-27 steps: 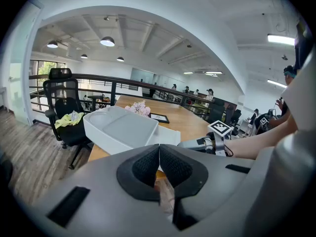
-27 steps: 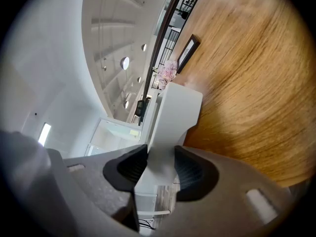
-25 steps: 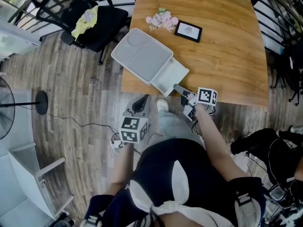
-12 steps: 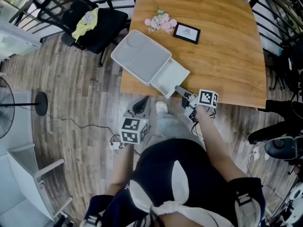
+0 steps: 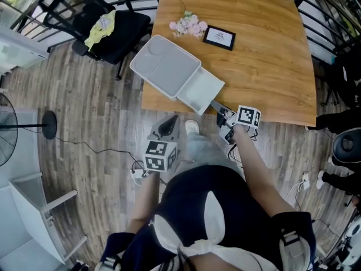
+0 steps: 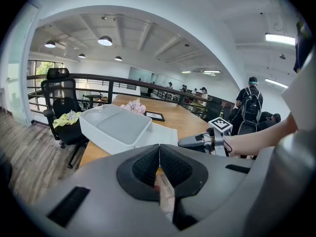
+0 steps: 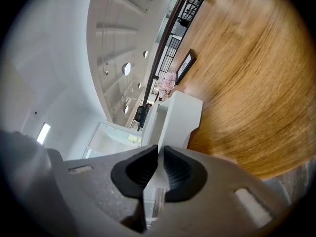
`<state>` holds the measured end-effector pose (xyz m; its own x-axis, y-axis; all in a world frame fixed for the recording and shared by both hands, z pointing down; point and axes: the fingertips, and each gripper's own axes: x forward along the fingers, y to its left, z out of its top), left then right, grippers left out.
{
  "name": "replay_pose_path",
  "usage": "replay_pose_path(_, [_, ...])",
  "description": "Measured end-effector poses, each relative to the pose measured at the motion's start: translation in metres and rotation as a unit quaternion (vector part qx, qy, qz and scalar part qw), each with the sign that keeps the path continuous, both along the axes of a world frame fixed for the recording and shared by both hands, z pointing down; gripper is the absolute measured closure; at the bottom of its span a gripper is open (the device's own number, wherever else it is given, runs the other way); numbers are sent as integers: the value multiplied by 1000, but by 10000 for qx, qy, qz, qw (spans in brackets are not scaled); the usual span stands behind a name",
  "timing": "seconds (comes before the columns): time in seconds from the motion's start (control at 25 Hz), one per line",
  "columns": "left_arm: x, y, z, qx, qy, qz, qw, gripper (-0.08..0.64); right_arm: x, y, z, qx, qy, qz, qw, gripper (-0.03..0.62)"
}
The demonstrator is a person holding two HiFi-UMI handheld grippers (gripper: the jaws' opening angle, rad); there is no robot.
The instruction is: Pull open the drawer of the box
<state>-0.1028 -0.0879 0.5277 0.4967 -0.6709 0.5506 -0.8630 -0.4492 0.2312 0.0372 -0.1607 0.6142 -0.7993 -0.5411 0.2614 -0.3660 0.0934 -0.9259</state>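
The wooden table [image 5: 265,49] carries the white box [image 5: 163,66] at its near left corner, partly overhanging the edge. The box's drawer [image 5: 202,89] stands slid out toward the person. The right gripper [image 5: 216,106] sits at the drawer's front wall, its 2 jaws closing onto that thin white wall. The left gripper [image 5: 168,123] hangs beside the table over the floor, jaws pressed together, empty.

Straight ahead of the right claw [image 5: 214,105], whose jaws are closing with the lip of the pulled-out white plastic drawer [image 5: 200,89] between them, that drawer and its white rectangular box [image 5: 164,66] block the way. To the claw's right the brown wooden table [image 5: 271,66] lies bare. A pink flower bunch [image 5: 186,25] and a black-framed picture [image 5: 219,36] stand well beyond the box.
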Motion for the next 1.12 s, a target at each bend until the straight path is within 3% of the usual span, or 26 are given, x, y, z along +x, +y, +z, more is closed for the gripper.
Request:
replay_pose_path(0.28, [3,6,-4,26,-42,3,10000,541,1,0,-2,4,113,69,9999,570])
replay_pose_path(0.32, [4,8,-4,29,-39,-2,10000,541,0,-1,-2,-12,134,83,9999,559])
replay_pose_path(0.4, [4,10,-4,28,-39,-9,10000,541,0,-1,-2,-62,110,131,9998,477])
replay_pose_path(0.64, [6,17,-3,19,-102,4,9999,541,2,-2,6,-224,217,232,9992,403])
replay_pose_path(1.12, [7,16,-3,-20,-120,10,9999,542,-3,-14,24,-513,-47,357,9980,377])
